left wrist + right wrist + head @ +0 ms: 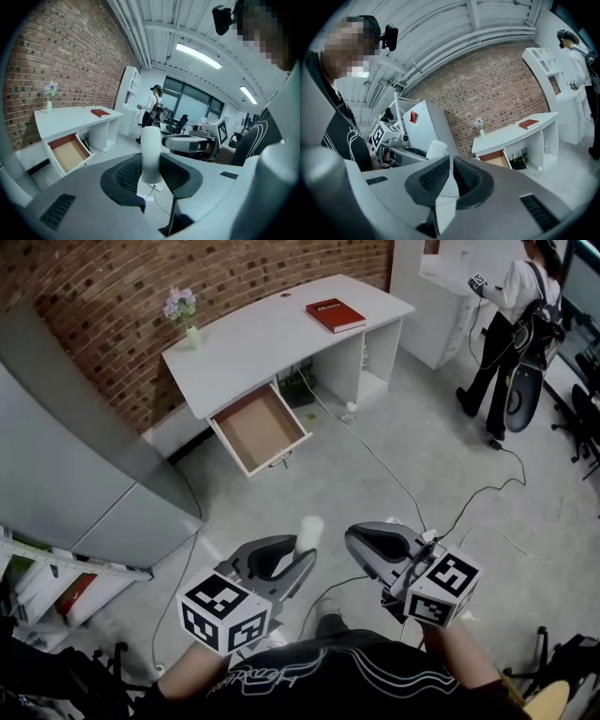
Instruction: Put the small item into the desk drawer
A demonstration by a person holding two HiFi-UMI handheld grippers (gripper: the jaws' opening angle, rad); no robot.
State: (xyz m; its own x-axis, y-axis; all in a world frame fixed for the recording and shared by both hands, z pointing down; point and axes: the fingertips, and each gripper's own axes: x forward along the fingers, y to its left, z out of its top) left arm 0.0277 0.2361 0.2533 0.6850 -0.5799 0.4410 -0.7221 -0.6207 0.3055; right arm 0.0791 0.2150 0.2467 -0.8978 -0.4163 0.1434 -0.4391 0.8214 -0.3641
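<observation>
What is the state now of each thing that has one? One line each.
desk drawer: pulled open, nothing visible inside.
left gripper: shut on the white cylinder.
white cylinder: clamped between the left jaws.
right gripper: jaws together, empty.
red book: closed, flat on the desk.

The left gripper [286, 561] holds a white cylinder [309, 532] well apart from the open desk drawer [259, 428].

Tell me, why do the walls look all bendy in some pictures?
Left gripper view: a wide lens bends the brick wall and darkens the corners; the ceiling lights glare. Right gripper view: same bending, whole room tilted. Head view: less bending, even light.
</observation>
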